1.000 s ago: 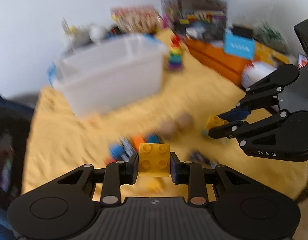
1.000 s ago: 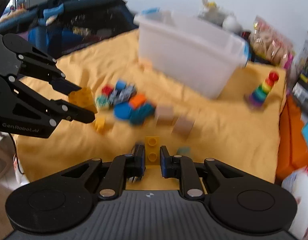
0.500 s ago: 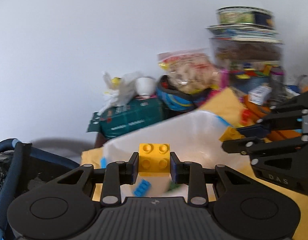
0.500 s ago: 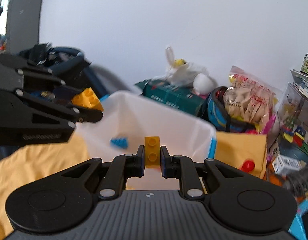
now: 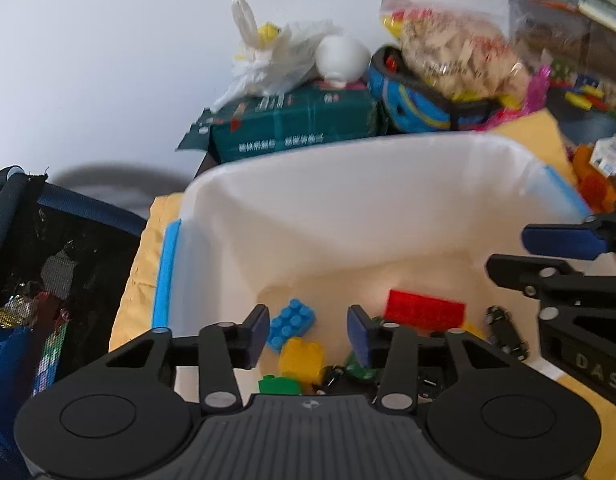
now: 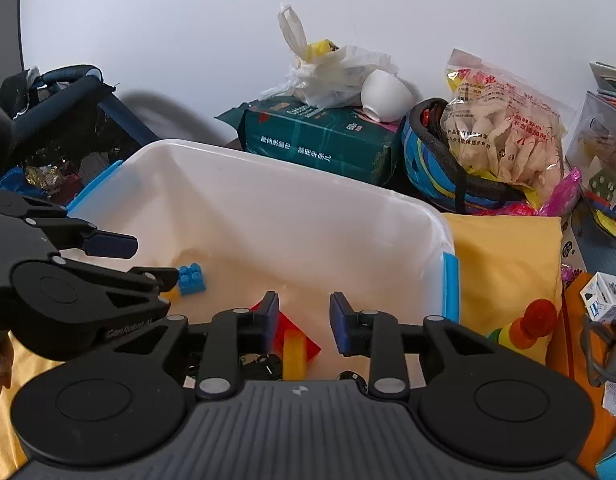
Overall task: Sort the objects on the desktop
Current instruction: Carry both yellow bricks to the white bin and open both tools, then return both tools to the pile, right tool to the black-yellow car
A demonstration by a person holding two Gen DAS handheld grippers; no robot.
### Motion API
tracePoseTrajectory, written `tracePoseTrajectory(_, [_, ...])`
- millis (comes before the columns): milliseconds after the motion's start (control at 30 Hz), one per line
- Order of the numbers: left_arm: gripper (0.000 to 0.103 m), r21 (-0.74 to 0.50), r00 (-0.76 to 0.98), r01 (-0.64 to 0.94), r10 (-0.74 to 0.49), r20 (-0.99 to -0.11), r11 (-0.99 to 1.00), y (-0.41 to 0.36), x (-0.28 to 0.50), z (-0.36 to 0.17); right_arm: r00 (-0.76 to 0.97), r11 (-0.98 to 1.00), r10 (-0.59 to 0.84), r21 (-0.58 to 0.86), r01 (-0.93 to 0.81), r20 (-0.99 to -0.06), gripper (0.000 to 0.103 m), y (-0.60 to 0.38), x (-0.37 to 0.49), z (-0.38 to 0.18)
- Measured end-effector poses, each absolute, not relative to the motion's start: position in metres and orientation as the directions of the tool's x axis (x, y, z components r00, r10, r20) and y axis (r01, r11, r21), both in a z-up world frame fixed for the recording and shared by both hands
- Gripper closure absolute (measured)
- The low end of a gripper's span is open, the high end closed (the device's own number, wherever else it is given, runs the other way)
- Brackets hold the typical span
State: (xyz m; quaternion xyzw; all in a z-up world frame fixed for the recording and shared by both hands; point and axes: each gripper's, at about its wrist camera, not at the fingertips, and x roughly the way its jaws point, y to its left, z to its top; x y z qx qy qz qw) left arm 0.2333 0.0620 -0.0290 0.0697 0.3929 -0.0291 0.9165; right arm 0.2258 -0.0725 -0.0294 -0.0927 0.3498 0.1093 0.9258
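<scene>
Both grippers hang open and empty over the white plastic bin [image 5: 348,216], which also shows in the right wrist view [image 6: 292,200]. My left gripper [image 5: 306,336] is above a yellow brick [image 5: 302,360], a blue brick [image 5: 290,322] and a green brick [image 5: 278,385] on the bin floor. A red brick [image 5: 426,308] and a small dark toy car [image 5: 506,334] lie to the right. My right gripper [image 6: 302,322] is above a narrow yellow brick [image 6: 294,354] lying on the red brick [image 6: 308,344]. The blue brick [image 6: 191,278] lies left.
A yellow cloth [image 6: 504,264] covers the table. Behind the bin stand a green box [image 6: 320,140], a white plastic bag [image 6: 332,68], a helmet [image 6: 440,168] and a snack bag [image 6: 504,124]. A rainbow stacking toy [image 6: 524,326] stands right of the bin. A dark mesh basket [image 5: 48,272] is left.
Both grippers moved over the bin, tilted down and opened. The square yellow brick dropped from the left one and the narrow yellow brick from the right one; both lie in the bin.
</scene>
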Motion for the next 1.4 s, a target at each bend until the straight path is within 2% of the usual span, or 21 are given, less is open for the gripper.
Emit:
tracePoseTrajectory(67, [0.053,0.093,0.711,0.107,-0.011,-0.703,0.99,0.064,0.223,-0.018,0.746,0.958,0.144,-0.097,-0.269,-0.651,0.071,-0.074,0.221,-0.023])
tracePoseTrajectory(167, [0.043,0.099,0.745,0.119,-0.023,-0.666,0.988,0.062,0.202,-0.001,0.773,0.957,0.171,-0.083,-0.277,-0.611,0.071,-0.077,0.206,-0.009])
tracePoseTrajectory(267, [0.042,0.07,0.788,0.135,-0.064,-0.612,0.988,0.064,0.172,0.019,0.794,0.955,0.206,-0.061,-0.291,-0.571,0.071,-0.079,0.193,0.004])
tracePoseTrajectory(300, [0.036,0.058,0.797,0.146,-0.083,-0.599,0.988,0.067,0.159,0.024,0.802,0.953,0.216,-0.06,-0.298,-0.557,0.071,-0.079,0.186,0.008])
tracePoseTrajectory(333, [0.031,0.044,0.799,0.156,-0.1,-0.593,0.987,0.071,0.148,0.027,0.809,0.95,0.226,-0.061,-0.307,-0.543,0.069,-0.081,0.174,0.012])
tracePoseTrajectory(433, [0.029,-0.01,0.784,0.171,-0.142,-0.605,0.985,0.087,0.115,0.022,0.804,0.931,0.273,-0.064,-0.358,-0.529,0.069,-0.087,0.147,0.012])
tracePoseTrajectory(533, [0.029,-0.049,0.73,0.162,-0.153,-0.666,0.986,0.1,0.089,-0.002,0.779,0.916,0.294,-0.07,-0.395,-0.554,0.068,-0.091,0.116,0.001])
tracePoseTrajectory(633, [0.029,-0.062,0.657,0.15,-0.146,-0.739,0.987,0.105,0.066,-0.039,0.739,0.907,0.291,-0.071,-0.416,-0.608,0.061,-0.092,0.086,-0.021])
tracePoseTrajectory(700, [0.03,-0.028,0.602,0.163,-0.122,-0.789,0.986,0.101,0.052,-0.065,0.701,0.906,0.291,-0.047,-0.42,-0.651,0.063,-0.091,0.069,-0.039])
tracePoseTrajectory(833, [0.03,-0.016,0.535,0.235,-0.143,-0.832,0.972,0.088,0.027,-0.095,0.628,0.898,0.278,-0.035,-0.439,-0.727,0.064,-0.079,0.037,-0.075])
tracePoseTrajectory(1000, [0.03,-0.067,0.499,0.284,-0.207,-0.841,0.956,0.074,0.007,-0.106,0.579,0.89,0.279,-0.021,-0.456,-0.766,0.064,-0.065,0.004,-0.096])
tracePoseTrajectory(1100, [0.03,-0.053,0.496,0.315,-0.212,-0.842,0.948,0.066,0.004,-0.109,0.572,0.885,0.253,-0.052,-0.463,-0.78,0.063,-0.063,-0.005,-0.106])
tracePoseTrajectory(1333, [0.03,-0.1,0.514,0.356,-0.284,-0.809,0.929,0.052,0.02,-0.098,0.551,0.9,0.214,-0.057,-0.432,-0.806,0.064,-0.061,0.01,-0.13])
tracePoseTrajectory(1400, [0.03,-0.073,0.523,0.355,-0.263,-0.811,0.932,0.043,0.027,-0.098,0.54,0.9,0.228,-0.037,-0.435,-0.81,0.069,-0.064,0.006,-0.135])
